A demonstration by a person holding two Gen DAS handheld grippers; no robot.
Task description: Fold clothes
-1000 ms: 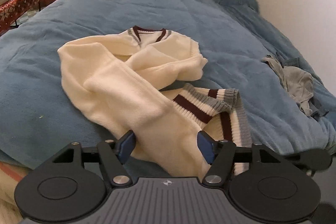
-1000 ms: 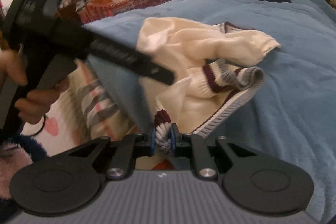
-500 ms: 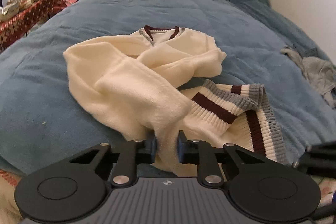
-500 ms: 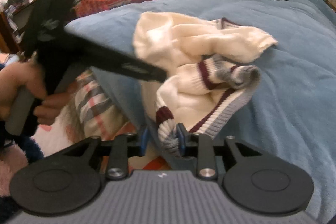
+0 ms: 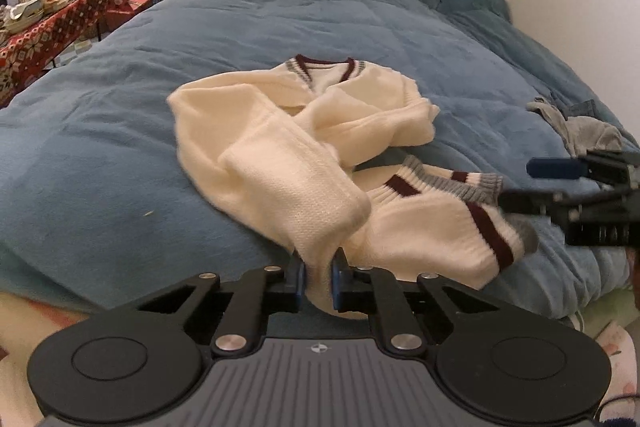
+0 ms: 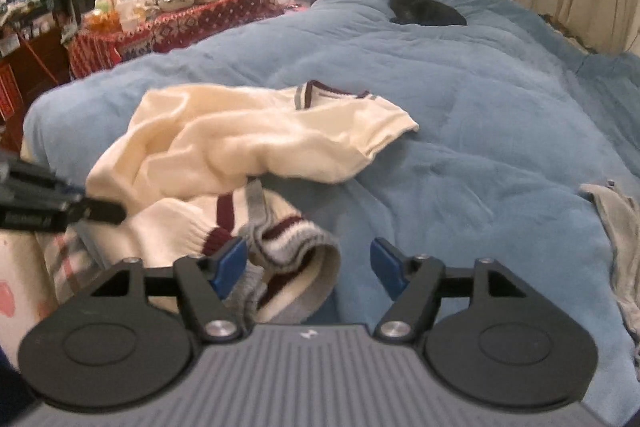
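The left gripper [image 5: 319,281] has a matte black frame: 2 large round discs with a shallow inset circle on each, and 2 angled link arms, each fastened at its base with a silver round-head screw. Smaller silver screws sit at the outer joints. Its 2 pads [image 5: 298,277] are blue. Behind them lies a grey ribbed housing with a small round crosshair mark at its front edge.

The right gripper [image 6: 308,267] is built alike: black discs, silver screws, blue pads [image 6: 229,263], and a grey ribbed body bearing a small white logo at its front edge.
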